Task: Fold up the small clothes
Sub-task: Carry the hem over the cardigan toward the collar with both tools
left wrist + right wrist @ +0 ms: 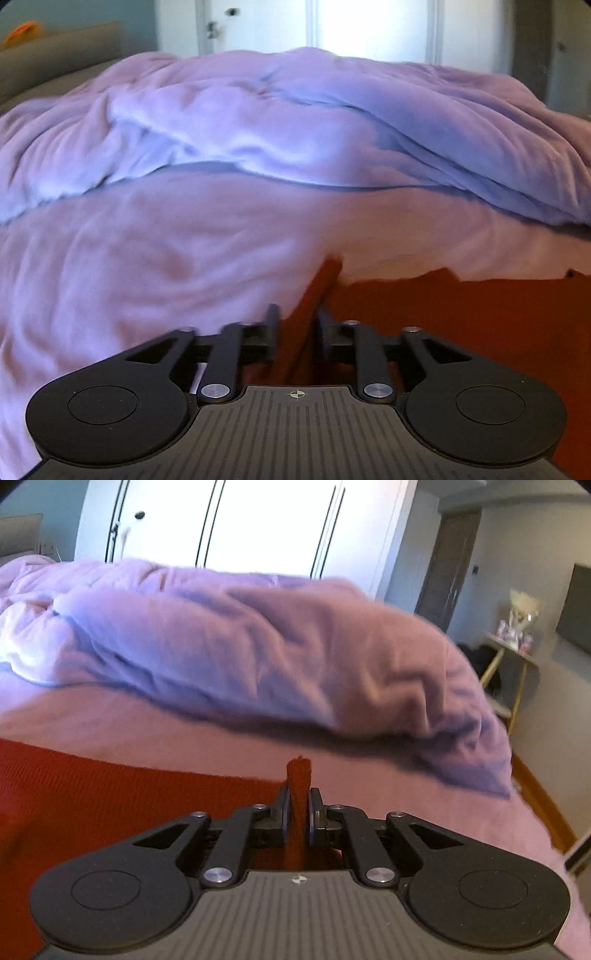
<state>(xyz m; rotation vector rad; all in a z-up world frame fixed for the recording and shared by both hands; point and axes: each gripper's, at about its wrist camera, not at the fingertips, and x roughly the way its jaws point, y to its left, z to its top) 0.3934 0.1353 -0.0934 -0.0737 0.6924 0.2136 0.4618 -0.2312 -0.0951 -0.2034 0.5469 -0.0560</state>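
Observation:
A red knit garment (461, 317) lies spread on the pink bed sheet (147, 258). In the left wrist view my left gripper (297, 314) is shut on a raised fold of the garment's left edge, which sticks up between the fingers. In the right wrist view the garment (110, 797) stretches off to the left, and my right gripper (298, 797) is shut on a pinched corner of it that pokes up above the fingertips. Both grippers sit low over the bed.
A bunched lilac duvet (295, 122) (258, 657) lies across the bed behind the garment. White wardrobe doors (240, 520) stand beyond. To the right are the bed's edge, a wooden floor (543, 805), a small side table (513, 646) and a wall TV (576, 609).

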